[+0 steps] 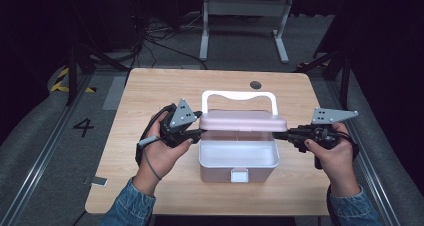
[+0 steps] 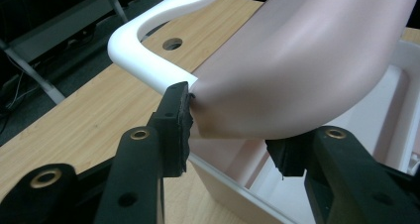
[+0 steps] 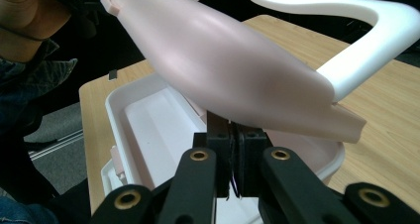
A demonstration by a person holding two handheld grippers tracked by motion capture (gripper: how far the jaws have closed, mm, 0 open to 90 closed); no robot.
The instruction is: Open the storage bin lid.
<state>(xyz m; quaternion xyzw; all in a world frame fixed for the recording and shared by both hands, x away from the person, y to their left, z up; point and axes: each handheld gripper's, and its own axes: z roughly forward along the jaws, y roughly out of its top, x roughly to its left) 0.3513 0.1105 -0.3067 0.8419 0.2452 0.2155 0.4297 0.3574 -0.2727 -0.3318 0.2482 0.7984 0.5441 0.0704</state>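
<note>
A pink box [image 1: 239,162] stands open at the middle of the wooden table [image 1: 150,96]. Its pink lid [image 1: 242,120] is raised about halfway, and a white handle [image 1: 240,94] stands up behind it. My left gripper [image 1: 200,131] is shut on the lid's left end. In the left gripper view the jaws [image 2: 233,135] hold the lid [image 2: 297,70] beside the handle [image 2: 143,60]. My right gripper [image 1: 280,134] is at the lid's right end. In the right gripper view its jaws [image 3: 233,130] are pinched on the thin lower rim of the lid [image 3: 223,70], over the box's white inside [image 3: 153,130].
The box has a white latch [image 1: 239,175] on its front wall. A round hole [image 1: 255,84] lies in the table behind the handle. A small grey tag [image 1: 98,181] sits at the table's front left edge. A white desk frame [image 1: 245,8] and cables are on the floor beyond.
</note>
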